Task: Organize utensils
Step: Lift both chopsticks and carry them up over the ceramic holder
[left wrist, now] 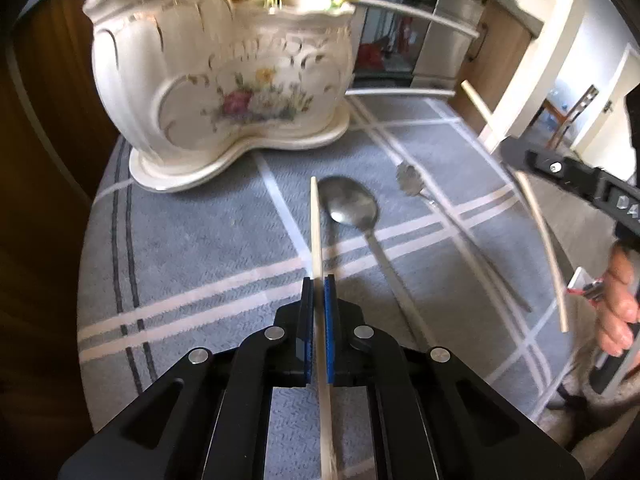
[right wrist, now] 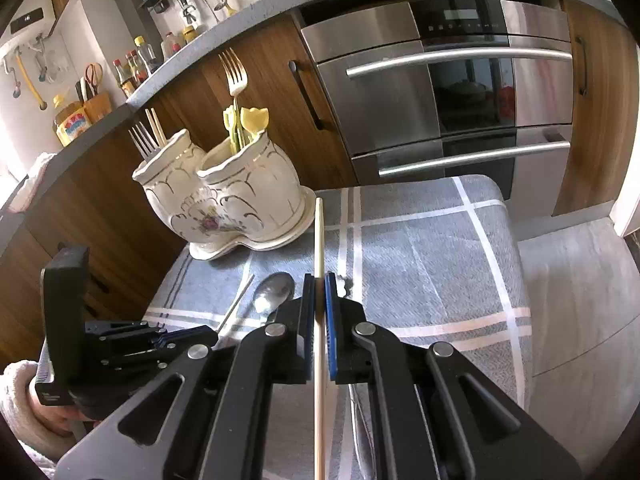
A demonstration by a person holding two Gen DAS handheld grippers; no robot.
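My left gripper (left wrist: 319,280) is shut on a pale wooden chopstick (left wrist: 316,224) that points toward the holder, just above the grey checked cloth (left wrist: 200,248). Beside the chopstick lie a metal spoon (left wrist: 352,204) and a smaller ornate utensil (left wrist: 408,178). The cream floral ceramic holder (left wrist: 224,92) stands at the far left with forks, chopsticks and yellow-handled pieces in it. My right gripper (right wrist: 319,276) is shut on a second chopstick (right wrist: 319,236), raised above the cloth to the right of the holder (right wrist: 224,196). The left gripper (right wrist: 200,334) shows low at left there, next to the spoon (right wrist: 274,290).
A steel oven (right wrist: 460,92) and wooden cabinet doors (right wrist: 264,80) stand right behind the small table. The table's right edge (right wrist: 516,264) drops to a grey floor. A person's hand (left wrist: 618,304) holds the right gripper's handle.
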